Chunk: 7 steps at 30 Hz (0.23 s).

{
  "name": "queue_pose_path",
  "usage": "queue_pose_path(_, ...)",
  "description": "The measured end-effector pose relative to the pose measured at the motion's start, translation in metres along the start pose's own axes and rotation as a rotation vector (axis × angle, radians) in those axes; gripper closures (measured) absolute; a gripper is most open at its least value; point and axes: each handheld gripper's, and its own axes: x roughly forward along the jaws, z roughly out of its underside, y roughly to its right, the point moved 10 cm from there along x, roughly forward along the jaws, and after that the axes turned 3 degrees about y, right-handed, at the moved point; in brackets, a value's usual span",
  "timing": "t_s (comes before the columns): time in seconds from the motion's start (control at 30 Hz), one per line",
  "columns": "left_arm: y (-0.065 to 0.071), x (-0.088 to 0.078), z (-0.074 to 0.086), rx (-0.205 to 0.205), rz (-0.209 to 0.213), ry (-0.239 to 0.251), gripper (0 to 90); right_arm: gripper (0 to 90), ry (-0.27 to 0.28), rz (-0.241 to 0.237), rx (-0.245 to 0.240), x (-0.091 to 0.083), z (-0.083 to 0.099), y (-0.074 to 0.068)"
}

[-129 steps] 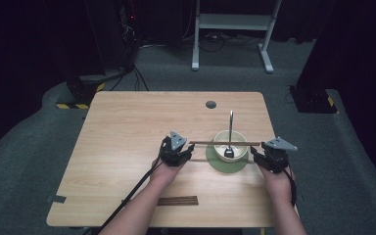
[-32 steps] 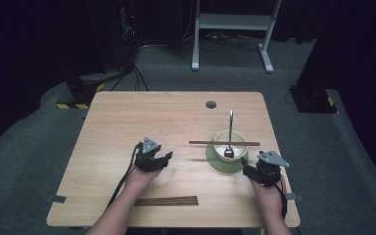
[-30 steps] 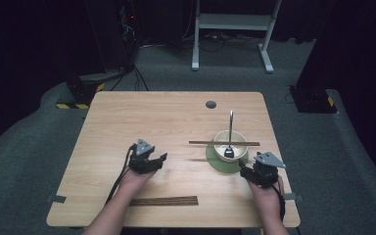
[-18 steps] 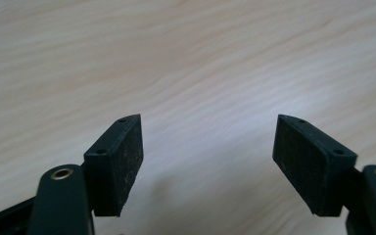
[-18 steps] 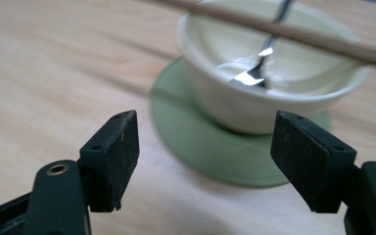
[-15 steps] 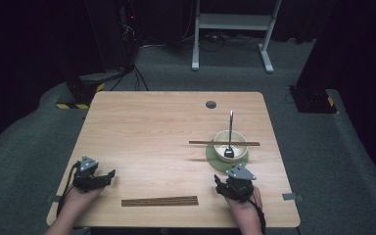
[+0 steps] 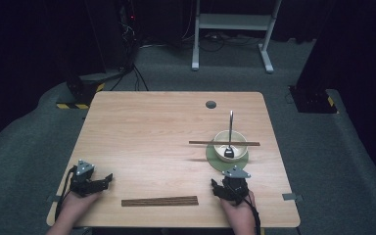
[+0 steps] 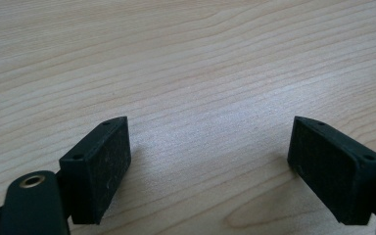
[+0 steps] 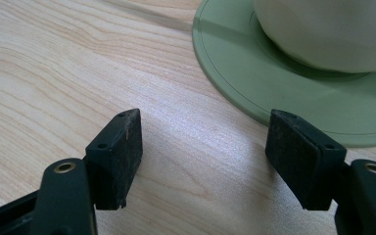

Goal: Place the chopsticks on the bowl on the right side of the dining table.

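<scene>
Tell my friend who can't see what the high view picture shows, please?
Two hands rest open grippers, the left gripper and right gripper, on a wooden table. Chopsticks lie between them near the front edge. Beyond the right gripper, a bowl with a spoon stands on a green plate, another chopstick across its rim.

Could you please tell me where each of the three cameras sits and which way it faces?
High view: above the person's side, looking forward and down on the table; shows both forearms, the left gripper and the right gripper.
Left gripper view: rides the left gripper, facing bare wood between open jaws.
Right gripper view: rides the right gripper, facing the green plate and the bowl.
Shared: the high view also shows plate and bowl.
</scene>
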Motion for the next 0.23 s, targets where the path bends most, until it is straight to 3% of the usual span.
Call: queue_pose_path(0.23,0.0008,-0.0009,0.0005,0.003,0.003,-0.001,17.1,29.6,0.0,-0.002,0.0,0.0,0.0,-0.0001)
